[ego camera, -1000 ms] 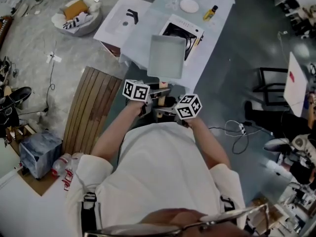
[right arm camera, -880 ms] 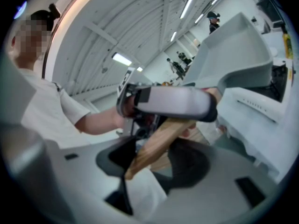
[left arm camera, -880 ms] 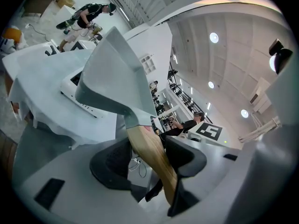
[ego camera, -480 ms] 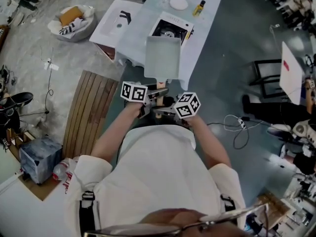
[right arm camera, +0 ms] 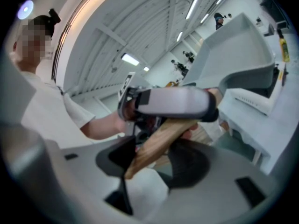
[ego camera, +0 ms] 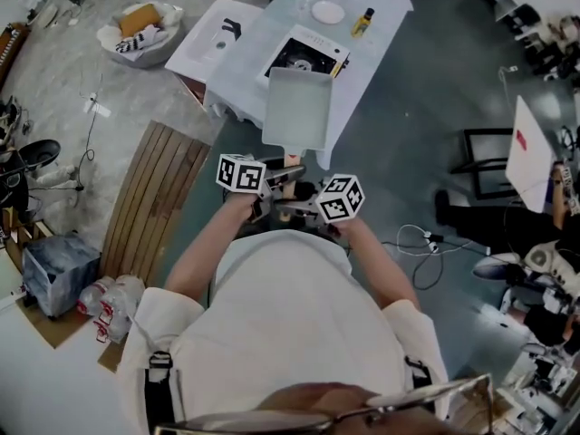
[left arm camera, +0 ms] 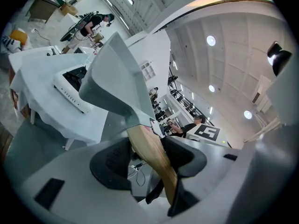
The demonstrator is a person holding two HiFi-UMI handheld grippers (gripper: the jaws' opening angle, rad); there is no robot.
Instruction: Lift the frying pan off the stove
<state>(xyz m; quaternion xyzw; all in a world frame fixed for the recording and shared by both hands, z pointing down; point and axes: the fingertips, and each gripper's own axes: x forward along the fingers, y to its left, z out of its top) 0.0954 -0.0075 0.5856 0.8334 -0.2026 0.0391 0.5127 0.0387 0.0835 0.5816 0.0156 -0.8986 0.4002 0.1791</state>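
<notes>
The pan [ego camera: 298,107] is square, matte grey and steep-walled, with a flat blond wooden handle [ego camera: 292,162]. It is up in the air over the near edge of the table [ego camera: 385,12], clear of the stove [ego camera: 304,53]. The stove is a flat white slab with a black glass top and lies on the table's white cloth. Both tools pinch the handle from opposite sides. In the left gripper view the left gripper [left arm camera: 150,160] has its dark ribbed pads [left arm camera: 110,165] closed on the wood, with the pan's wall rising beyond. In the right gripper view the right gripper [right arm camera: 156,160] clamps the handle's end, just below the other tool's grey jaw. Farther back on the cloth are a small round white plate [ego camera: 327,11] and a small amber bottle [ego camera: 362,22]. On the floor, a slatted wooden panel [ego camera: 149,207] lies beside the table. A round pale basket [ego camera: 172,27] holds an orange block [ego camera: 138,18] and a striped cloth [ego camera: 134,44].
</notes>
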